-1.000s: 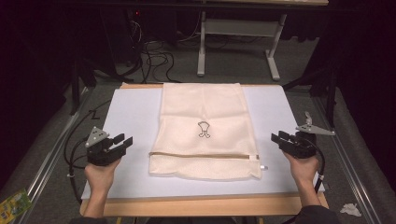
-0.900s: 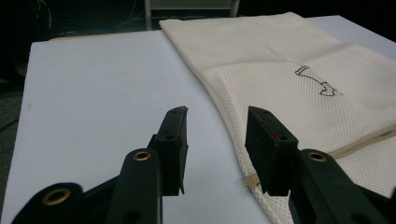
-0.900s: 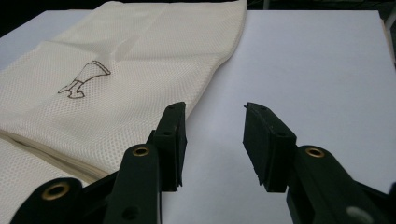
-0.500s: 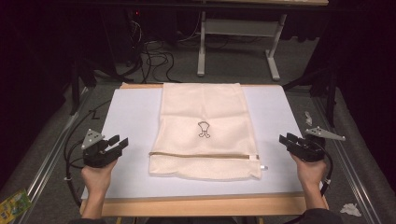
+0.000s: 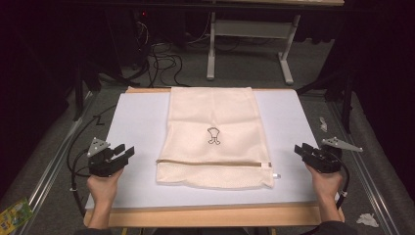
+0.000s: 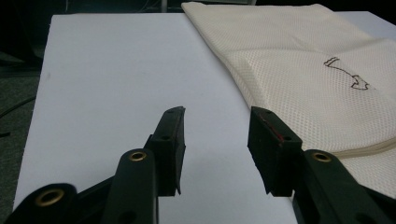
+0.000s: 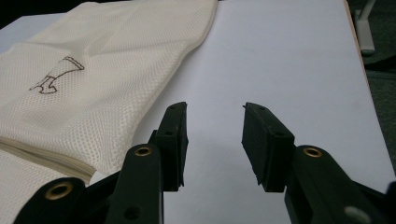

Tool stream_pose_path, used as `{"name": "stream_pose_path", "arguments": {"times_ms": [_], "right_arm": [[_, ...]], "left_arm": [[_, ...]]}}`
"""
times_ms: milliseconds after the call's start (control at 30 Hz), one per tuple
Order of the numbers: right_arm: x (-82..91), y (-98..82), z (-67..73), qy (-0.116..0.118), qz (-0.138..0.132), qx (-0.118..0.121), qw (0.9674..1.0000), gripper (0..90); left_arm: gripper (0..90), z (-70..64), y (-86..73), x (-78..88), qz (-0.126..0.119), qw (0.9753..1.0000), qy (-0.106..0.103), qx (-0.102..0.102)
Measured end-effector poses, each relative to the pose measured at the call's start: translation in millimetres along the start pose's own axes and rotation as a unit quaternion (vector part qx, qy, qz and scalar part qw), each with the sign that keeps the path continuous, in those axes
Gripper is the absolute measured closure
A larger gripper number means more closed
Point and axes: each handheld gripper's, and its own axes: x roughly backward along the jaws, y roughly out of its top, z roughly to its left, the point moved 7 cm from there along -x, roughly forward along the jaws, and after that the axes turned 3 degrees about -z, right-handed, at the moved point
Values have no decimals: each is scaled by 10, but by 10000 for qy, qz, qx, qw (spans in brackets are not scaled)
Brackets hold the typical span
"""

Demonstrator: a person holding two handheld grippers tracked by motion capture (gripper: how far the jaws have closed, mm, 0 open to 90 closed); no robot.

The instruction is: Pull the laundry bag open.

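A cream mesh laundry bag lies flat in the middle of the white surface, with its zipper edge toward me and a small dark emblem stitched near its centre. Everything else I place against that bag.

My left tool sits to the left of the bag, level with its zipper edge and clear of the cloth, over bare white surface. Its jaws are spread with nothing between them, and they have just been opening a little wider. In the left gripper view the bag's long side runs just beyond my right jaw without touching it.

My right tool sits to the right of the bag, near the zipper pull, also apart from the cloth. Its jaws are spread and hold nothing. In the right gripper view the bag's folded edge lies just left of my left jaw.
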Motion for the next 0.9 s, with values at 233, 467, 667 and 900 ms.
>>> {"name": "stream_pose_path", "arguments": {"times_ms": [233, 467, 667, 900], "right_arm": [[-35, -77, -47, -85, 61, -63, 9999, 616], [-78, -140, -88, -166, 137, -76, 9997, 620], [-129, -165, -104, -230, 195, -38, 9995, 623], [-194, -190, -113, -304, 267, -4, 9992, 623]], "left_arm": [[561, 46, -65, -71, 84, 9999, 55, 54], [556, 75, -113, -154, 195, 9997, 116, 61], [553, 83, -145, -235, 267, 9995, 158, 60], [550, 98, -183, -312, 311, 9993, 203, 71]]}}
